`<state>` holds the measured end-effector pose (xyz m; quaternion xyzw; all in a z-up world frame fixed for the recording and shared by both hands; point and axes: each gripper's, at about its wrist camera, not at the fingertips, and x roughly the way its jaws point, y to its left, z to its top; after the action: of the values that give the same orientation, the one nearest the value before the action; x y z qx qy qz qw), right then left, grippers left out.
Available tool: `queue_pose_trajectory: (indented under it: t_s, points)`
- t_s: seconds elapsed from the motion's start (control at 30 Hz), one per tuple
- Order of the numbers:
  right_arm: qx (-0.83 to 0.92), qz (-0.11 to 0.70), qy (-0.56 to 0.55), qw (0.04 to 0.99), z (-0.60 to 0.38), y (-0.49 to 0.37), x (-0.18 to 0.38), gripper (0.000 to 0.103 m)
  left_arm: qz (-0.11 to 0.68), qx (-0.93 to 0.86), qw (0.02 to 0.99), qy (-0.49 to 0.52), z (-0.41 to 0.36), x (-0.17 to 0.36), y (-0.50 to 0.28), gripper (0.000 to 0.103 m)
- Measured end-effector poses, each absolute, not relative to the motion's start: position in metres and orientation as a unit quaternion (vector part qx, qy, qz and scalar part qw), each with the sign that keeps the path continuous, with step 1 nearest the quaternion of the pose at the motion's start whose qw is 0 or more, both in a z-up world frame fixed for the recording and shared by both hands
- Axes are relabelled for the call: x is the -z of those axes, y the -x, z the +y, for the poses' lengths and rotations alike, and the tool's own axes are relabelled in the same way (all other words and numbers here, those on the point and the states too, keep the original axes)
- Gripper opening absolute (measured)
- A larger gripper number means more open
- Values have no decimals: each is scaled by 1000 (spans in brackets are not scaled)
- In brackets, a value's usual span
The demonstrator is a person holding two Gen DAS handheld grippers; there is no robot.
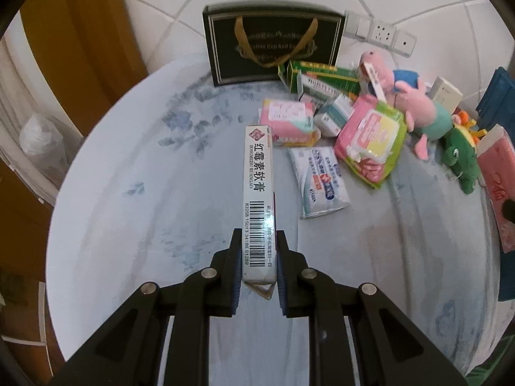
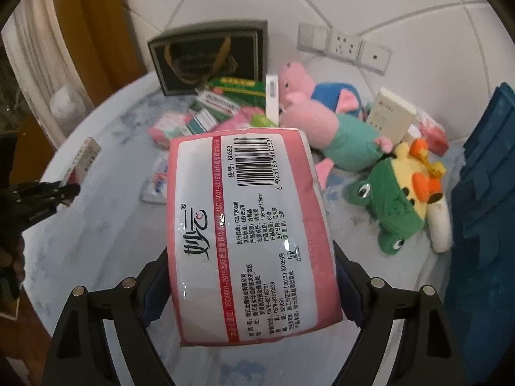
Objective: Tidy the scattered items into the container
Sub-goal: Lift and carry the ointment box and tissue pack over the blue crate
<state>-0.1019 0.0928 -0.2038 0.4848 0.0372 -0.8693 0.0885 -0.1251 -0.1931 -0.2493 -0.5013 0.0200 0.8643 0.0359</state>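
My left gripper [image 1: 257, 234] is shut on a long white ointment box [image 1: 257, 186] with a barcode, held above the pale blue tablecloth [image 1: 145, 193]. In the right wrist view the same gripper [image 2: 69, 191] and box [image 2: 85, 157] show at the left. My right gripper [image 2: 251, 251] is shut on a pink tissue pack [image 2: 251, 212], jaws wide around its sides, lifted off the table. A blue bin [image 2: 482, 193] stands at the right. Scattered on the cloth lie a pink pig plush [image 1: 415, 96], a green frog plush [image 2: 392, 206], a wet-wipes pack [image 1: 373, 138] and green boxes [image 1: 322, 77].
A black gift bag [image 1: 273, 51] with gold handles stands at the back against the tiled wall. Wall sockets [image 2: 344, 45] sit behind the plush toys. A white carton [image 2: 389, 115] stands beside the pig. A wooden door [image 1: 80, 32] is at the left, past the table's round edge.
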Motion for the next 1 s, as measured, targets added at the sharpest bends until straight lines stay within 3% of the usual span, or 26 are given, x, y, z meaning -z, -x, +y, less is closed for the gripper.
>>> queue_pose_trajectory:
  t_s: [0.47,1.0]
  points:
    - [894,30,-430,124,89,27,113,86,21,-895,20,445,-191,151,59,18]
    - [909,23,-396,124,127,-33,55,86,23,-911,9,412,-168,85,1,18]
